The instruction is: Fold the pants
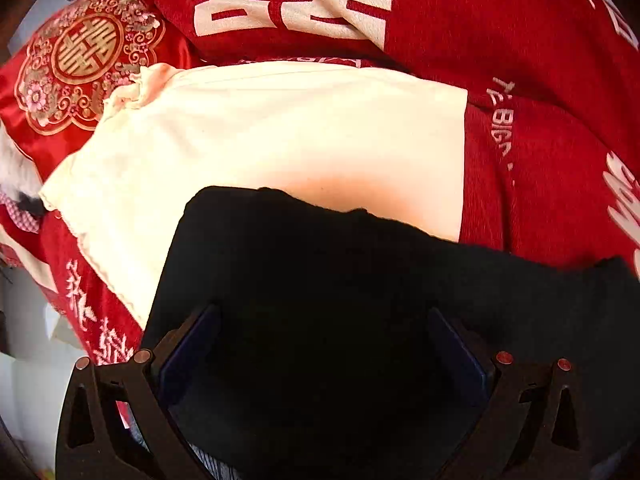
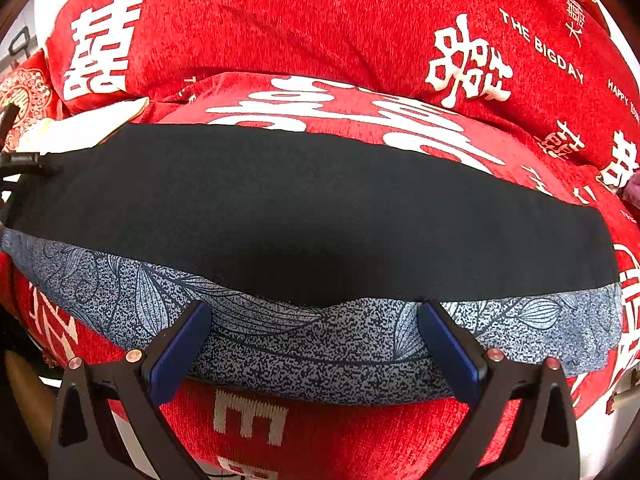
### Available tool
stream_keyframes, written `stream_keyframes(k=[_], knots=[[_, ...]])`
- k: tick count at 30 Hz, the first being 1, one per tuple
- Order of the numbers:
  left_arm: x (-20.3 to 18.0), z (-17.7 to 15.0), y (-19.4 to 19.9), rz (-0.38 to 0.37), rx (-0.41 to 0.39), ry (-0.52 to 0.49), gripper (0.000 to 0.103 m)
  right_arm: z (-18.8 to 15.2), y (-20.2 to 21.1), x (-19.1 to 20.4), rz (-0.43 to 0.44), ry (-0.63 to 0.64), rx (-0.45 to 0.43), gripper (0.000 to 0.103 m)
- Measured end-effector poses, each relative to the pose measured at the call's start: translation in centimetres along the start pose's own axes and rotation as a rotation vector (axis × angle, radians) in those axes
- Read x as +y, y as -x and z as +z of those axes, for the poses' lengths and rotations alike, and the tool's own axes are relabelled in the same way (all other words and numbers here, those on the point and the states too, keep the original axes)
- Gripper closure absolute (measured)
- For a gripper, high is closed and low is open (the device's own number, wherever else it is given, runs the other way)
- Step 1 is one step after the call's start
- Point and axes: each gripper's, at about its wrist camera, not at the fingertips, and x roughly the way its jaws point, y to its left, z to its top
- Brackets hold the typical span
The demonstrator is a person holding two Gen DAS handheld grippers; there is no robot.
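The black pants [image 2: 312, 216] lie flat as a long dark band across a bed covered by a red blanket [image 2: 280, 32] with white characters, their near edge resting on a blue-grey leaf-patterned cloth [image 2: 304, 344]. My right gripper [image 2: 314, 312] hovers at that near edge with its fingers [image 2: 180, 344] spread wide apart, holding nothing. My left gripper [image 1: 324, 316] is over one end of the pants [image 1: 340, 280], fingers also wide apart and empty; just beyond that end lies a cream cloth [image 1: 260, 132], with a red embroidered cushion [image 1: 80, 60] behind it. The fabric looks thin, soft and light, likely limp when lifted, so it should sag and crease between grips. I judge the best hold is a pinch on the near edge, both layers together, one gripper toward each end.
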Motion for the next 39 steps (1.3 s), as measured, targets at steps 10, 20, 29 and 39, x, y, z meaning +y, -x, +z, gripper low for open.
stream_keyframes(k=[10,20,29,39], knots=[[-13.8,-6.6,8.8,-0.315,0.021,-0.241,0.0,1.1,2.7,-5.9,-0.099,-0.09,-0.049,0.0],[-32.1,-16.7,14.7,-0.466,0.029,-0.776,0.0,-3.6,4.0,-20.9,-0.166,-0.502,0.037,0.0],[-34.9,-11.9,13.5,-0.358,0.163,-0.413,0.0,-6.8,3.5,-23.9,-0.083,-0.634,0.061,0.0],[-32.6,-13.8,11.9,-0.31,0.142,-0.301,0.0,-6.6,1.4,-22.3,0.047,-0.599,0.066,0.0]])
